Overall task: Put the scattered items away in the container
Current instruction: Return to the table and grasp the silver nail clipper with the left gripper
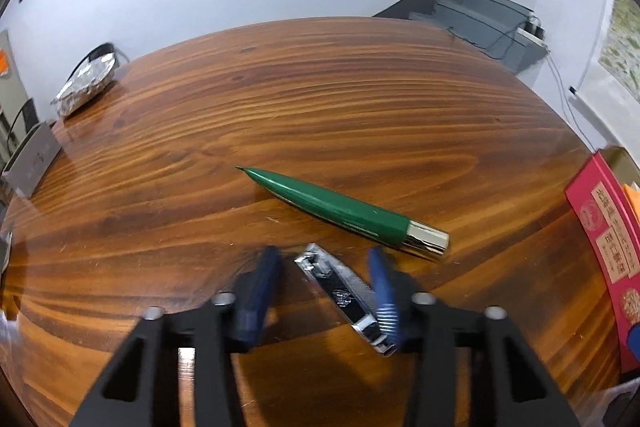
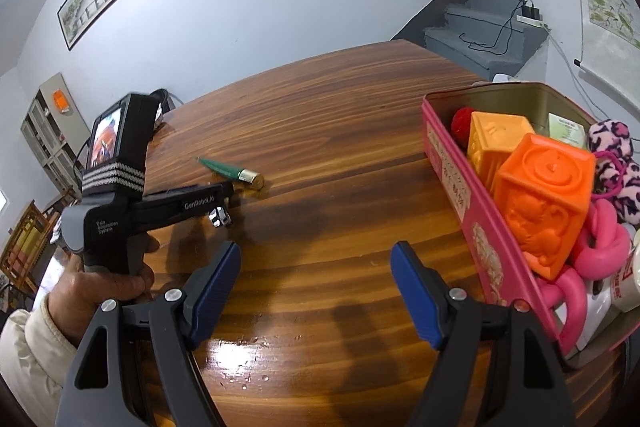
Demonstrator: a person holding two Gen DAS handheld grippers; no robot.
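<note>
Blue fingers (image 1: 384,291) of my left gripper (image 1: 324,291) straddle the nail clipper (image 1: 344,295), which lies flat on the table (image 1: 320,99). One finger touches the clipper near its handle end at 5 o'clock; the other stands clear of it at 9 o'clock, so the fingers are not clamped on it. Both are motion-blurred.

Green pen (image 1: 340,209) lies just beyond the clipper at 12 to 1 o'clock, tip toward 10, gold cap toward 3, apart from the clipper.

Right wrist view: my right gripper (image 2: 316,291) hangs over bare table, fingers wide apart, nothing between them. Pink tin (image 2: 460,187) sits at 3 o'clock, holding two orange blocks (image 2: 540,203), a red ball (image 2: 462,123), pink rings (image 2: 600,251) and a spotted plush (image 2: 612,143). At 9 to 10 o'clock a hand (image 2: 100,279) grips the left gripper's handle, with clipper and pen beyond it.

Foil bundle (image 1: 86,85) sits at the far table edge, 10 o'clock in the left view.
</note>
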